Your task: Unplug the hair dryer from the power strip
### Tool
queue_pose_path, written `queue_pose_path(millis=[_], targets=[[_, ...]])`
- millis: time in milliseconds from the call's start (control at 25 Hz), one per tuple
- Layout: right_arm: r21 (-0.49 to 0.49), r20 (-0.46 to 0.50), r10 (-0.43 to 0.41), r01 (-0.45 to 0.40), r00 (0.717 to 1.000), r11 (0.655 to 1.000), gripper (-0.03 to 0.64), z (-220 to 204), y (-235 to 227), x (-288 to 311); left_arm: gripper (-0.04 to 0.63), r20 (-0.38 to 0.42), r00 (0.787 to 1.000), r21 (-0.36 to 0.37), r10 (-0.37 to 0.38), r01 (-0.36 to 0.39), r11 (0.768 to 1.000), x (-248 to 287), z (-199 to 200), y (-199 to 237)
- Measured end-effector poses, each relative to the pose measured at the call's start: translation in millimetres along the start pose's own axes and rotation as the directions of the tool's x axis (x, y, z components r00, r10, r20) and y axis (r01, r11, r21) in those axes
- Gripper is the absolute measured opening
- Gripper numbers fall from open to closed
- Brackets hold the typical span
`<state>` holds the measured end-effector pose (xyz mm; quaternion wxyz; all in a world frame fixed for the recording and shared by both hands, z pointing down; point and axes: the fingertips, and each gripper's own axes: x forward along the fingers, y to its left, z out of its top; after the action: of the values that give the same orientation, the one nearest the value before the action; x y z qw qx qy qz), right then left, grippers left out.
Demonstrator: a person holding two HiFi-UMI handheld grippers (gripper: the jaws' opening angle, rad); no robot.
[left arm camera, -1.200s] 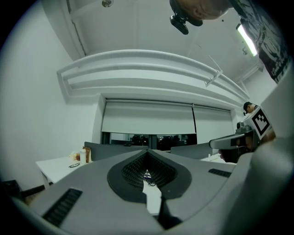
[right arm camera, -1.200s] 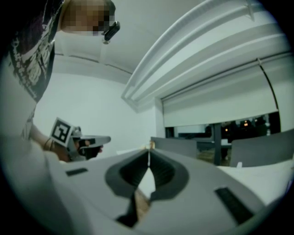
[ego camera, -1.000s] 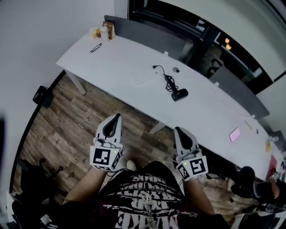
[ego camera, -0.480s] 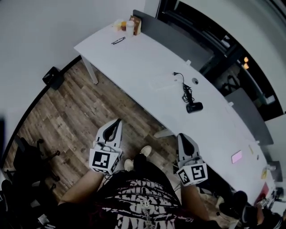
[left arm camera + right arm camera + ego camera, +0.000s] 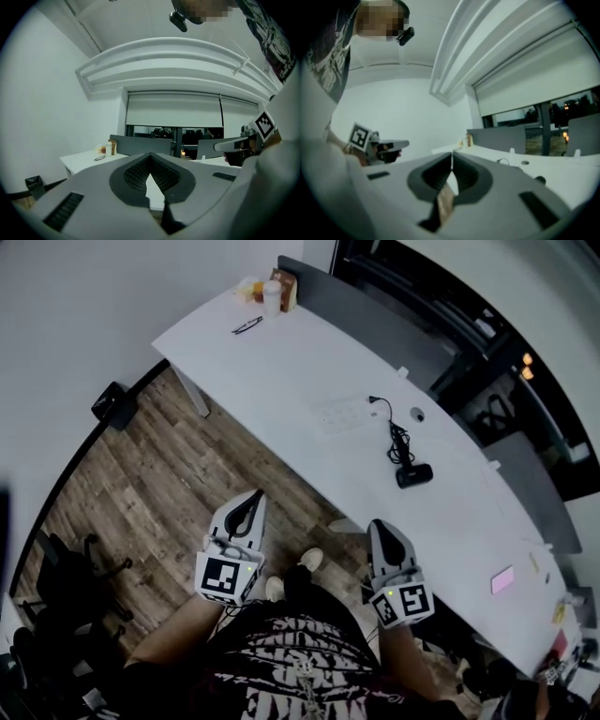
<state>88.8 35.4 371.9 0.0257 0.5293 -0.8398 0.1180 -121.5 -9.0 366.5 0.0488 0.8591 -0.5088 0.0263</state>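
Since a second ago, both grippers are seen carried slightly lower in the head view. The power strip (image 5: 343, 414) and the hair dryer (image 5: 413, 475) are shown farther right, though neither is seen displaced on the table (image 5: 281, 371).

The left gripper (image 5: 251, 497) is held over the wood floor (image 5: 141, 493), well apart from the power strip and to its lower left. Its jaws are brought together at the tips, and nothing is caught between them. The right gripper (image 5: 378, 525) is held straight below the power strip, also well apart from it. Its jaws are likewise pressed closed, and nothing is gripped.

The power strip is laid flat near the middle of the table. The hair dryer is set down to the lower right of the power strip, apart from it. A black cord (image 5: 397, 437) is bunched between the two and is led up to the right end of the power strip. Whether the plug is seated there cannot be told.

Glasses (image 5: 247, 325) are laid far to the upper left of the power strip, and a bottle (image 5: 272, 298) is stood farther off still in that direction. A black bin (image 5: 114, 406) is set on the floor far to the left of the power strip.
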Motion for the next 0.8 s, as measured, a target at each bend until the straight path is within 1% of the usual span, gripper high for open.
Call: queue_pose_path(millis=[240, 360, 520, 680, 800], targets=[[0.026, 0.004, 0.0, 0.0, 1.0, 1.0, 0.032, 4.9, -21.3, 19.4, 0.025, 0.002, 1.0, 0.003, -0.02, 0.02, 1.0, 41.3, 11.6, -4.1], [0.022, 0.014, 0.006, -0.006, 1.0, 1.0, 0.032, 16.0, -31.8, 28.4, 0.025, 0.015, 1.0, -0.005, -0.022, 0.022, 1.0, 59.1, 21.6, -5.9], [0.016, 0.033, 0.008, -0.009, 0.999, 1.0, 0.032, 34.4, -53.9, 39.6, 0.025, 0.026, 0.999, 0.015, -0.027, 0.027, 1.0, 84.0, 32.3, -10.0], [0.011, 0.036, 0.013, -0.013, 0.999, 1.0, 0.032, 39.0, -74.8, 47.6, 0.025, 0.013, 0.999, 0.021, -0.031, 0.031, 0.999, 106.8, 33.0, -20.0], [0.002, 0.045, 0.025, -0.025, 0.999, 1.0, 0.032, 43.4, -91.6, 56.8, 0.025, 0.028, 0.999, 0.032, -0.026, 0.025, 0.999, 127.4, 38.2, -24.1]])
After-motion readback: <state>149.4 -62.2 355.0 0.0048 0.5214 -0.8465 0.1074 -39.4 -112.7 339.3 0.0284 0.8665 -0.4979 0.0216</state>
